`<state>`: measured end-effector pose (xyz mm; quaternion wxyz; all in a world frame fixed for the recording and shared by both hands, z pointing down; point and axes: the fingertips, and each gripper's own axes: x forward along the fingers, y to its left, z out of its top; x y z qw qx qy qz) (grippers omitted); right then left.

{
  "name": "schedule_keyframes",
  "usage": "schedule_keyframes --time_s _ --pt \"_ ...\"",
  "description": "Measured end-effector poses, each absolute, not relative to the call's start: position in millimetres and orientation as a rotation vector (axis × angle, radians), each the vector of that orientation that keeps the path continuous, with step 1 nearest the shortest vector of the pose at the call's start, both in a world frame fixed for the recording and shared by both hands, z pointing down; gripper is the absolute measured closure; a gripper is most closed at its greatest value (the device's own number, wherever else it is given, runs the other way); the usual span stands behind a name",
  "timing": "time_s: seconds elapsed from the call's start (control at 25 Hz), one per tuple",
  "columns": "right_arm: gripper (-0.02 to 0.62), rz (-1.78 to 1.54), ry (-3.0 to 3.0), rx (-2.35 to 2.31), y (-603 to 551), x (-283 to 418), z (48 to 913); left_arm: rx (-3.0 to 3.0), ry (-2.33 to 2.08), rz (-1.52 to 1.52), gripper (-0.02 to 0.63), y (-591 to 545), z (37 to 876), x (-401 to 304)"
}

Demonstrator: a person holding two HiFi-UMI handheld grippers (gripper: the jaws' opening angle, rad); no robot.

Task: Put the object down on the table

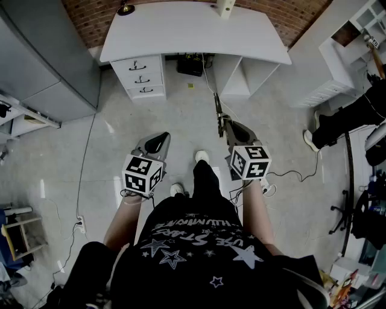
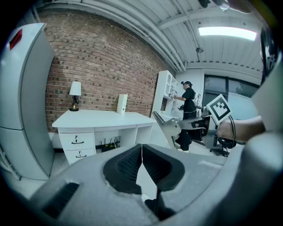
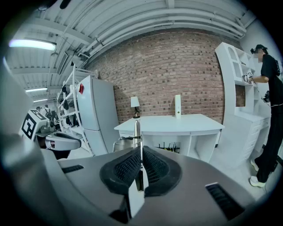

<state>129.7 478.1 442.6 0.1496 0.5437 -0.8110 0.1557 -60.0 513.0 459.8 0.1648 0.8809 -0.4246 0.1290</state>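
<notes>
My right gripper is shut on a thin metal utensil, like a spatula, which sticks out forward past the jaws. In the right gripper view the utensil shows edge-on between the pads of that gripper. From the left gripper view its blade hangs in the air at the right. My left gripper is shut with nothing in it, its pads meeting. The white table stands ahead, some way beyond both grippers, above the floor between us.
On the table stand a small lamp and a white upright block. A drawer unit sits under its left side. A grey fridge is at the left, white shelves and a person at the right. Cables cross the floor.
</notes>
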Motion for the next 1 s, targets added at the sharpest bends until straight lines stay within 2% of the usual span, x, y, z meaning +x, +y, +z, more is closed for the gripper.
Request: schedule_keyframes --time_s 0.4,0.64,1.0 --pt "0.584 0.467 -2.346 1.512 438.5 127.7 449.9 2.461 -1.227 0.407 0.584 481.9 471.6 -59.3" --pt "0.584 0.45 -2.384 1.482 382.0 135.2 450.2 2.444 -1.289 0.411 0.586 423.5 469.9 -54.7" --pt "0.584 0.455 -2.446 1.446 254.2 191.8 434.7 2.411 -1.324 0.402 0.586 308.7 456.9 7.8"
